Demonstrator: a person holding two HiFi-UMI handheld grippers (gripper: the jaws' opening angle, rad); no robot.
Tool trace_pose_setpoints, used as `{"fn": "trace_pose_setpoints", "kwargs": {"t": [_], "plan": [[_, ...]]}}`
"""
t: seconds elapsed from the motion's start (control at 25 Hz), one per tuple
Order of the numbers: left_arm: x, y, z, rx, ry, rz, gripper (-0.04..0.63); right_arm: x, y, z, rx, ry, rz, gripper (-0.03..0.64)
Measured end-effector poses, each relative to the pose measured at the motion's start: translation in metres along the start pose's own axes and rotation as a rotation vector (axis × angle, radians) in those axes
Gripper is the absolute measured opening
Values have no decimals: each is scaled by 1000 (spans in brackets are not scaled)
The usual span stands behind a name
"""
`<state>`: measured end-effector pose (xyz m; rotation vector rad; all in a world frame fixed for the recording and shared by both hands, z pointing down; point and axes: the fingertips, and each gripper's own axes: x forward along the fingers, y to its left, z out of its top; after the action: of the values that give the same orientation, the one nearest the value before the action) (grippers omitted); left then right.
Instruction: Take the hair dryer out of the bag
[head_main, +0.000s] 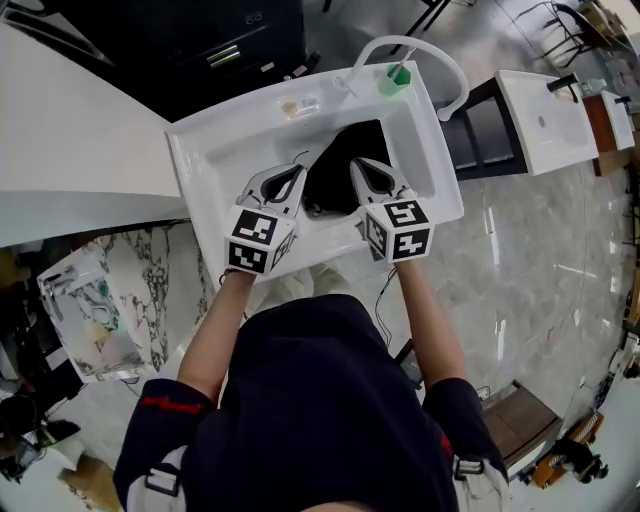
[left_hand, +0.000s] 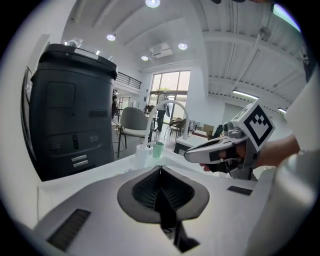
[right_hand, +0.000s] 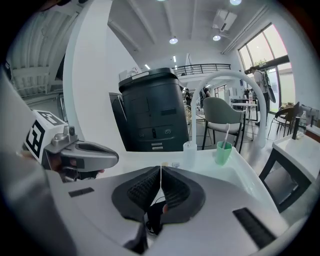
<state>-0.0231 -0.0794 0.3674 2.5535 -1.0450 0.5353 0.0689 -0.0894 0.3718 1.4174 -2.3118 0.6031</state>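
Head view is showing the left gripper (head_main: 297, 169) and right gripper (head_main: 357, 163) both clenched shut, gripping nothing, with the black bag (head_main: 335, 160) lying between their tips.

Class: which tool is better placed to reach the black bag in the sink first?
Right, marginally: the right tool has its tip over the black bag, while the left tool points at its edge. Both are shut.

A green cup (head_main: 393, 81) stood at the washbasin's (head_main: 186, 160) far right corner, under a white arched faucet (head_main: 405, 40).
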Motion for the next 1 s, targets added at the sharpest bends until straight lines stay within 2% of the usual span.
{"fn": "trace_pose_setpoints", "kwargs": {"t": [0.24,0.48,0.84,1.0], "plan": [[14,1,-32,-35,55,14,15,15,-10,-30,1,80,17,35],[23,5,-59,-105,95,34,15,27,-22,-58,-15,165,35,35],[38,0,-97,-154,157,33,15,51,-31,-100,-125,296,67,35],[42,0,-106,-179,170,42,15,59,-26,-121,-161,362,113,36]]}}
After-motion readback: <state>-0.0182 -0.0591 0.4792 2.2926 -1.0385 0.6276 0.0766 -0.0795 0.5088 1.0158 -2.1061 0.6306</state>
